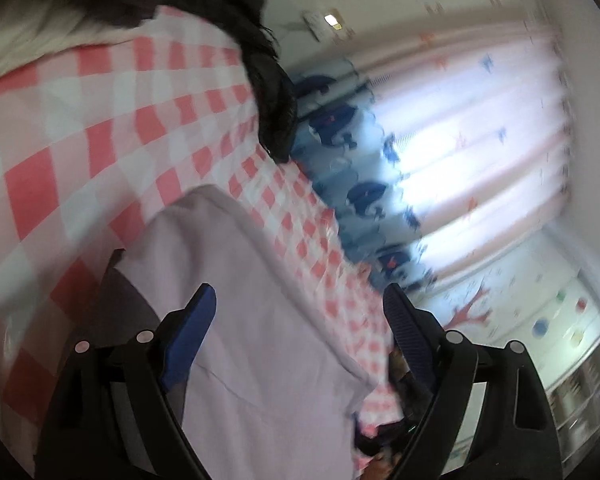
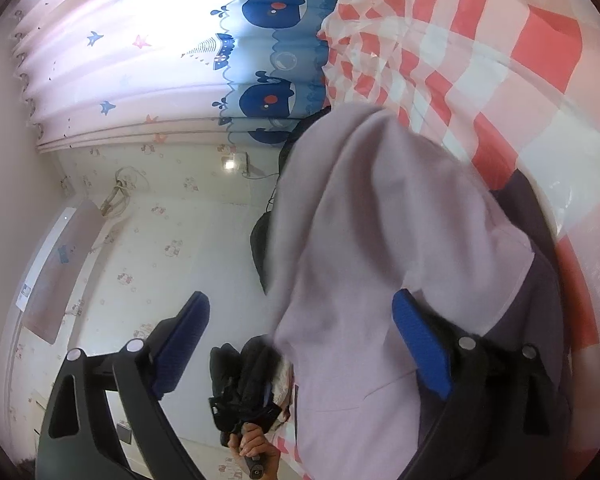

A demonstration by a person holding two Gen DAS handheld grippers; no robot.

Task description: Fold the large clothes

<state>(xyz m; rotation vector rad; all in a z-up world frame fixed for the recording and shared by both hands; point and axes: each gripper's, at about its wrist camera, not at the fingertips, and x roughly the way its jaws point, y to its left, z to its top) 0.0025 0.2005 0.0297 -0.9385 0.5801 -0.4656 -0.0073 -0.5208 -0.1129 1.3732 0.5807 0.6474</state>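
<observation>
A pale lilac garment (image 1: 260, 320) lies on a red-and-white checked cloth (image 1: 80, 140). In the left wrist view it runs between my fingers, and the left gripper (image 1: 300, 312) is open around it. In the right wrist view the same garment (image 2: 360, 260) bulges up between the fingers of the right gripper (image 2: 304, 320), which is open too. A dark lining shows at the garment's edge (image 2: 540, 320). The other gripper (image 2: 244, 392) with the hand on it shows low in the right wrist view.
A dark fluffy garment (image 1: 260, 60) lies on the checked cloth further up. A whale-print curtain (image 2: 268, 96) and a bright window (image 1: 480, 152) are behind. A patterned wall (image 2: 160, 240) and a shelf unit (image 1: 580, 400) stand at the sides.
</observation>
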